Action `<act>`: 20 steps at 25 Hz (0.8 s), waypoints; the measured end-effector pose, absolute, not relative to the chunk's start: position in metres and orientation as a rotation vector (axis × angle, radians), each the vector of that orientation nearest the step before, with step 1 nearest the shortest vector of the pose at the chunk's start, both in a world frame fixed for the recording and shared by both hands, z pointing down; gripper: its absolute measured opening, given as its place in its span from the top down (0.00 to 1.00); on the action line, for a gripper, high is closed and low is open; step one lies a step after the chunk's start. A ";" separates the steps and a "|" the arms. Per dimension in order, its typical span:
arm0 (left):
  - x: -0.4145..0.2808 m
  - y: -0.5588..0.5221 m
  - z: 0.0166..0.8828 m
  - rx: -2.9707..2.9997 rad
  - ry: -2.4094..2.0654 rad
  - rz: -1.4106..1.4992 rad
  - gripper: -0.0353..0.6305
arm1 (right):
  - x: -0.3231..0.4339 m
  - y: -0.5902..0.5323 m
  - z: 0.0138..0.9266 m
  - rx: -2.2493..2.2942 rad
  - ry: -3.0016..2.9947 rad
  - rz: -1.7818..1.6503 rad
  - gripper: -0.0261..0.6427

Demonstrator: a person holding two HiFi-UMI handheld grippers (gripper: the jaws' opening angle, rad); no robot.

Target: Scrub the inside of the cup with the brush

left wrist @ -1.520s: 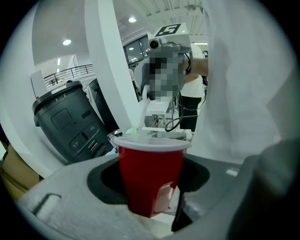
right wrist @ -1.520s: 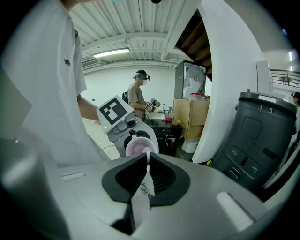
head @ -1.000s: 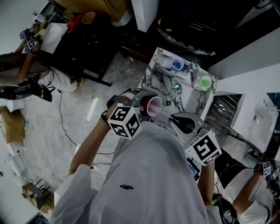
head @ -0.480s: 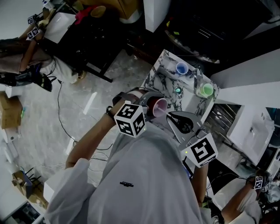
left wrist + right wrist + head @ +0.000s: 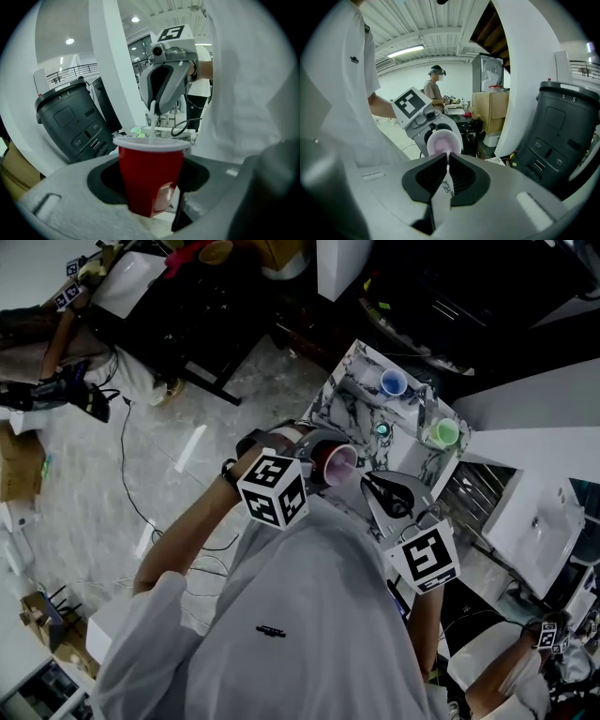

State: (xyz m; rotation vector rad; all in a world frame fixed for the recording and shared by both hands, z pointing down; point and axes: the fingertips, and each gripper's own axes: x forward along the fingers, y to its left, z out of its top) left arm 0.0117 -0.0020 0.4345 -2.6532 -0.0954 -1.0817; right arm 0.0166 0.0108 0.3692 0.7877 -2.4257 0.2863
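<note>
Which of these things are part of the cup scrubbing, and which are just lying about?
In use:
- red cup, held in the left gripper
- white brush, held in the right gripper, its tip at the cup's mouth

Lying about:
- blue cup and green cup on the marble table
- dark grey bin

Brush (image 5: 152,123) inside the cup (image 5: 149,180)

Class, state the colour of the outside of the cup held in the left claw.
The cup is red outside; the left gripper view shows it best.
</note>
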 end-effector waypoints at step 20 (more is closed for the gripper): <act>0.014 0.011 0.437 -2.631 -0.119 -1.087 0.54 | -0.002 0.012 0.346 0.762 -2.535 0.234 0.92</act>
